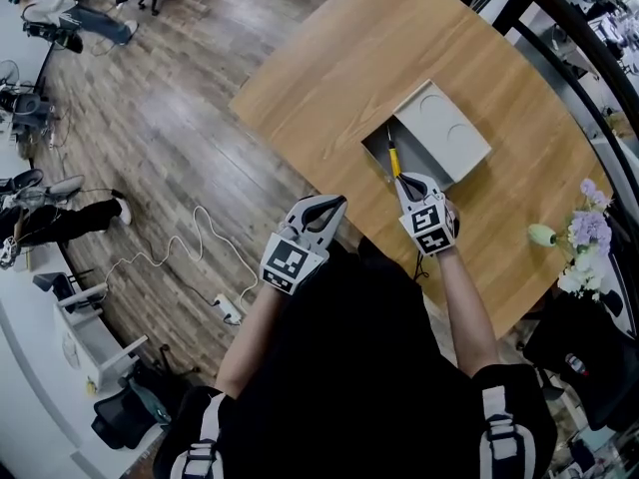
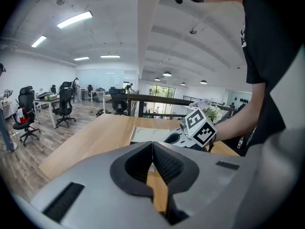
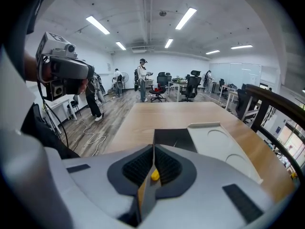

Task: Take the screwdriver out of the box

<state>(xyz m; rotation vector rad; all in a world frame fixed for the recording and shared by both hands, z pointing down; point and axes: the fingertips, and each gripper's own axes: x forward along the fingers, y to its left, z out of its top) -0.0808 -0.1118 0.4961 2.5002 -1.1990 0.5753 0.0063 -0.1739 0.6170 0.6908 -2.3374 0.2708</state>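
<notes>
Two shut tongs: right tongs (image 1: 407,181) grip the screwdriver (image 1: 393,157), with the box (image 1: 376,147) just ahead on the wooden worktop (image 1: 399,38); left tongs (image 1: 334,204) are empty, with the plank floor (image 1: 170,128) to their left.

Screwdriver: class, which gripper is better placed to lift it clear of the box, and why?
Right. The right gripper is shut on the screwdriver by its yellow handle above the open box; the left gripper is shut, empty, and away from the box.

Smooth, pale matt wood for the table (image 1: 339,68); darker, streaky wood planks for the floor (image 1: 170,138). Matt grey box (image 1: 444,128), card or plastic unclear. Yellow plastic on the screwdriver (image 1: 393,156). Matt grey plastic on left gripper (image 1: 332,202) and right gripper (image 1: 411,181), with ribbed black pads (image 2: 169,165).
</notes>
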